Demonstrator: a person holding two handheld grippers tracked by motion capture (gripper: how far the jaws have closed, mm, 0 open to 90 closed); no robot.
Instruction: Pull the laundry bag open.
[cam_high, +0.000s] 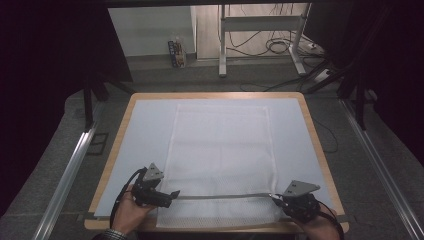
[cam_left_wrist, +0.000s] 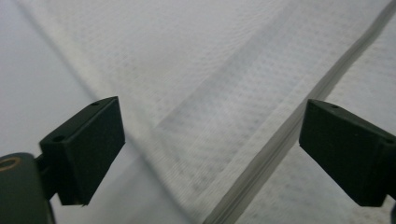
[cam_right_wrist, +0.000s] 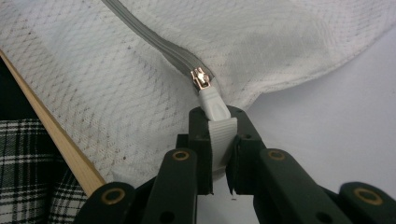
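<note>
A white mesh laundry bag (cam_high: 220, 150) lies flat on the table, with a grey zipper (cam_high: 225, 196) running across its near end. My right gripper (cam_high: 280, 202) is shut on the zipper's white pull tab (cam_right_wrist: 217, 112), just behind the metal slider (cam_right_wrist: 201, 77), at the bag's near right corner. My left gripper (cam_high: 172, 196) is at the bag's near left edge, by the zipper's other end. In the left gripper view its fingers (cam_left_wrist: 86, 147) stand wide apart over the mesh (cam_left_wrist: 210, 93) and the zipper tape (cam_left_wrist: 280, 135), holding nothing.
The bag rests on a pale sheet (cam_high: 145, 130) covering a wood-edged table (cam_high: 115, 150). The bag's near end hangs to the table's front edge (cam_right_wrist: 56, 135). Beyond the table are a desk frame (cam_high: 260, 35), floor cables (cam_high: 280, 47) and a small carton (cam_high: 176, 52).
</note>
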